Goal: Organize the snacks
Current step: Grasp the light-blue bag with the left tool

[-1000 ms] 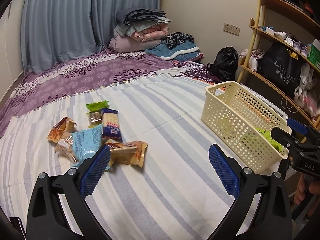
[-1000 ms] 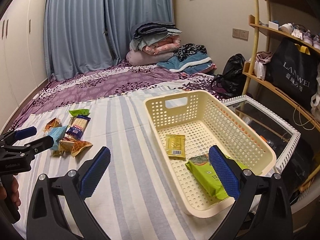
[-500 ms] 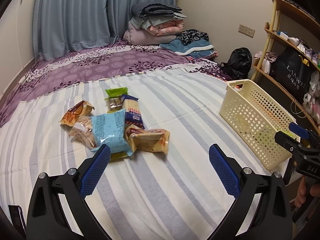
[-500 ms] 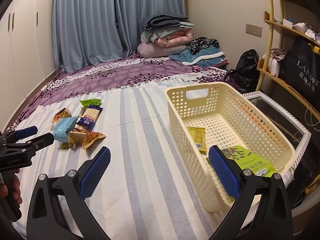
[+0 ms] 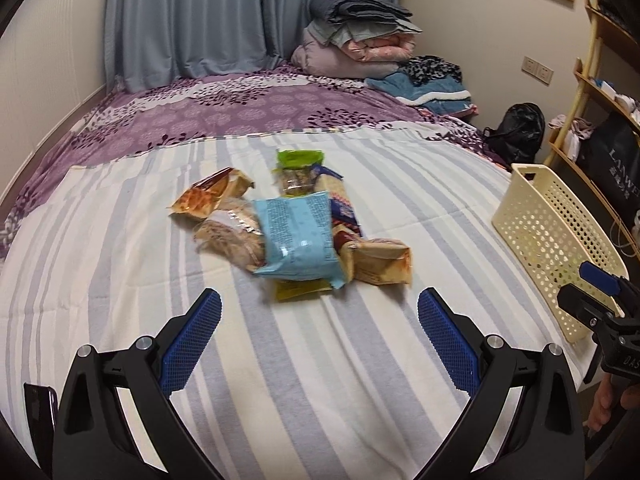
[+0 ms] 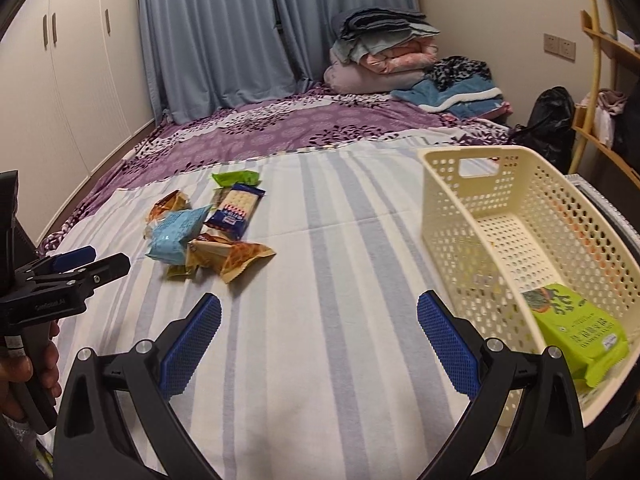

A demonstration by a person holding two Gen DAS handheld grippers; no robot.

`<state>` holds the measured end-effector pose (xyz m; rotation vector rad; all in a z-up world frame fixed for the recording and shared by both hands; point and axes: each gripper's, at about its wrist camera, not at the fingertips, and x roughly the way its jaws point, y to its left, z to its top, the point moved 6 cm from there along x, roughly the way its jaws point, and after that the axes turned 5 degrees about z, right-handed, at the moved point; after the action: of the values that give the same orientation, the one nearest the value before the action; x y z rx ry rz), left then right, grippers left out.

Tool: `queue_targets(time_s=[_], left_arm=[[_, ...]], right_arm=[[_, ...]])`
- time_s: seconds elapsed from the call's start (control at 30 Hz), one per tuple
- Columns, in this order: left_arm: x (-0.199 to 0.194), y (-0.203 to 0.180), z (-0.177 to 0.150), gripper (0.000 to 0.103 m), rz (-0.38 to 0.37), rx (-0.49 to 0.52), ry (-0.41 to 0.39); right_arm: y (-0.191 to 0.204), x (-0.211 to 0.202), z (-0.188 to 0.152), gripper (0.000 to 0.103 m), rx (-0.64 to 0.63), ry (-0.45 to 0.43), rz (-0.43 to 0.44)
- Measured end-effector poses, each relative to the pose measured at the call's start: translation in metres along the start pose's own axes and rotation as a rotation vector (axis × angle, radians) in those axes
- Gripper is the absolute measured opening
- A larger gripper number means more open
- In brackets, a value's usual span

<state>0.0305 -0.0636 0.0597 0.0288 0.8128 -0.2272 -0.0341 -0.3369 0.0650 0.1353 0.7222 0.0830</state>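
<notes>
A heap of snack packets lies on the striped sheet: a light blue packet on top, an orange packet to its right, another orange one at left, a green-topped one behind. The heap also shows in the right wrist view, with a cracker pack. My left gripper is open and empty just short of the heap. My right gripper is open and empty over the sheet, left of the cream basket, which holds a green packet.
The basket stands at the bed's right edge. A wooden shelf with bags stands beyond it. Folded bedding is piled at the far end by the curtains. White wardrobes line the left wall.
My left gripper has moved left and closer to the snack heap, now centred ahead. My right gripper has swung left away from the basket. Both stay open.
</notes>
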Motion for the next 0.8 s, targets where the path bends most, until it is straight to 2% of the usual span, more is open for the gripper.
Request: queue_targets(time_s=[0.27, 0.8], left_arm=[[0.022, 0.02, 0.006, 0.1, 0.039, -0.046, 0.021], [0.109, 0.004, 0.039, 0.1, 0.058, -0.009, 0.08]], right_arm=[[0.009, 0.02, 0.0, 0.098, -0.009, 0.035, 0.032], [0.002, 0.06, -0.008, 0.098, 0.027, 0.107, 0.06]])
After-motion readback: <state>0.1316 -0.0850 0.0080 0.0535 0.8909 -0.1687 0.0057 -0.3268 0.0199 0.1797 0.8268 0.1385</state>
